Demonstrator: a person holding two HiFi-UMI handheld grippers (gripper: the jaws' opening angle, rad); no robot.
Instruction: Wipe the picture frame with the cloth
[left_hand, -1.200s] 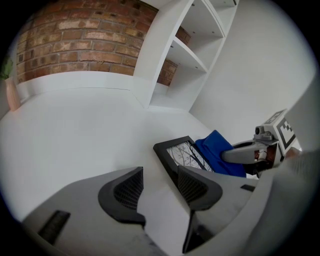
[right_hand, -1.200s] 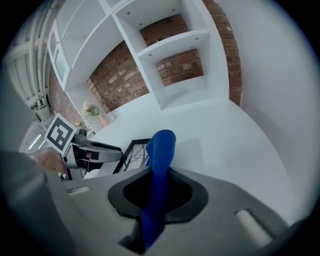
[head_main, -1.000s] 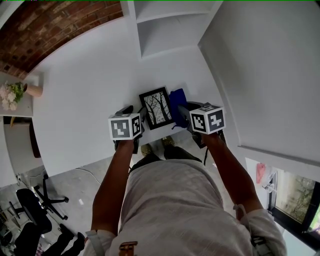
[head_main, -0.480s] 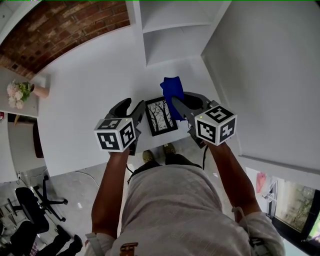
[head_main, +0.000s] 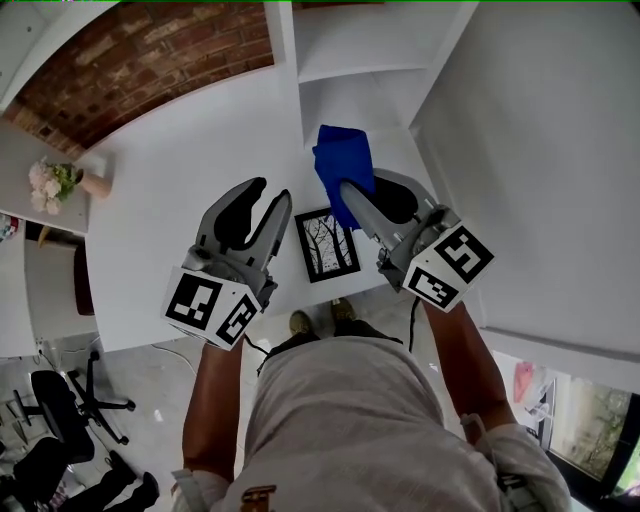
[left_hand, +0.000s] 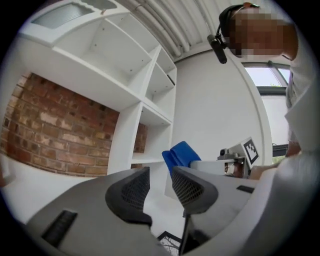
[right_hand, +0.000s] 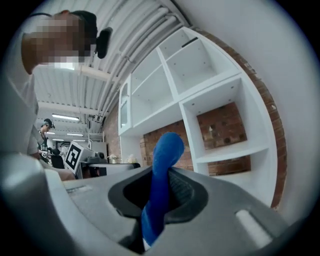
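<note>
Two jaws of left gripper (head_main: 270, 192): apart with nothing between them, and they have just been closing; best lowered to steady the frame's left border.
Right gripper (head_main: 362, 185): clamped on the blue cloth (head_main: 343, 160), with a fold standing past the tips; I'd lead with that fold, never bare jaws.
Picture frame (head_main: 327, 243): flat at the near edge of the table (head_main: 170, 230), below and between both grippers, untouched.
Shelf unit (head_main: 350, 60): at the far edge; keep the wiping strokes short of it.
</note>
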